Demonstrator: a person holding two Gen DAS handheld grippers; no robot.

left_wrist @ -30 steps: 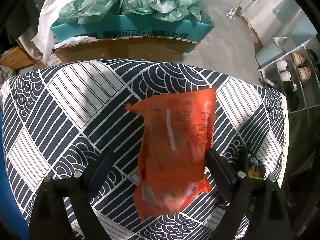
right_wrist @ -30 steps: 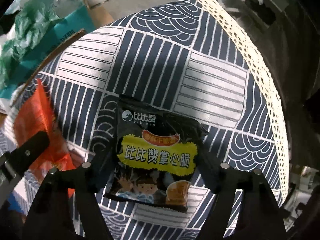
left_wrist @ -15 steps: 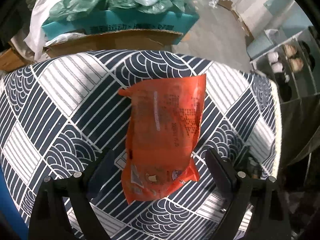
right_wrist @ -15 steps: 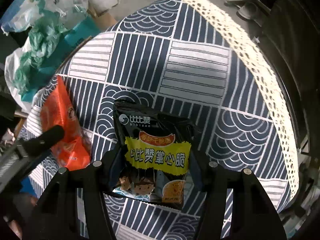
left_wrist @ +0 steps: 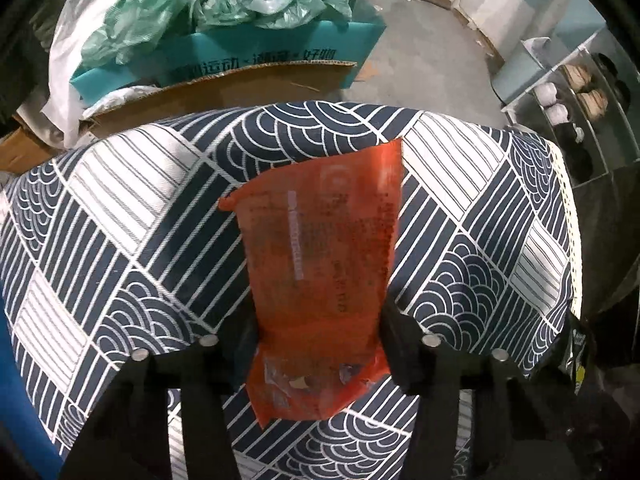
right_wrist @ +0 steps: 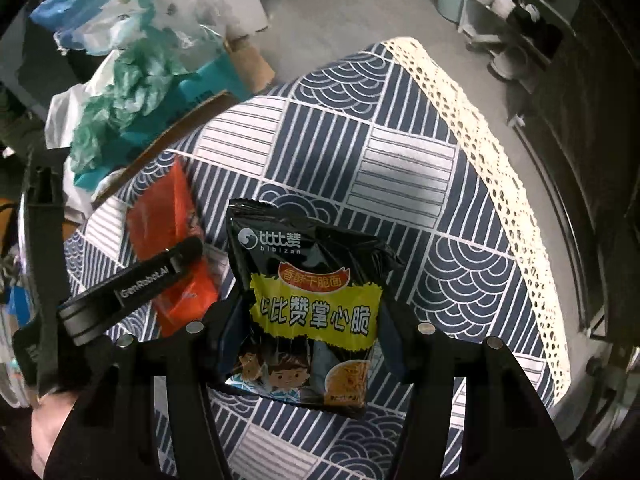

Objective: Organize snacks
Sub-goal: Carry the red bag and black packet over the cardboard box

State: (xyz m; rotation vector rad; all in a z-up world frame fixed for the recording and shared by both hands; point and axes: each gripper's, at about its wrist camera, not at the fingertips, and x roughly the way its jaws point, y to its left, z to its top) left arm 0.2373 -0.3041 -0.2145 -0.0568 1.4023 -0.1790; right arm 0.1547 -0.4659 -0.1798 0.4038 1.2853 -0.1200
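An orange snack bag (left_wrist: 320, 264) sits between the fingers of my left gripper (left_wrist: 320, 344), which is shut on its lower part, above the patterned tablecloth (left_wrist: 120, 220). The same bag (right_wrist: 168, 216) and the left gripper's finger (right_wrist: 160, 276) show at the left of the right wrist view. My right gripper (right_wrist: 308, 336) is shut on a black snack bag with a yellow label (right_wrist: 312, 304) and holds it above the cloth (right_wrist: 400, 168).
Beyond the table's far edge stand a cardboard box (left_wrist: 224, 88) and a teal box with green plastic bags (left_wrist: 240, 8). A white shelf with cups (left_wrist: 560, 96) stands at the right. The cloth's lace edge (right_wrist: 500, 184) marks the table's right side.
My left gripper has closed from wide open onto the orange bag. My right gripper has closed on the black bag and lifted it higher above the table.
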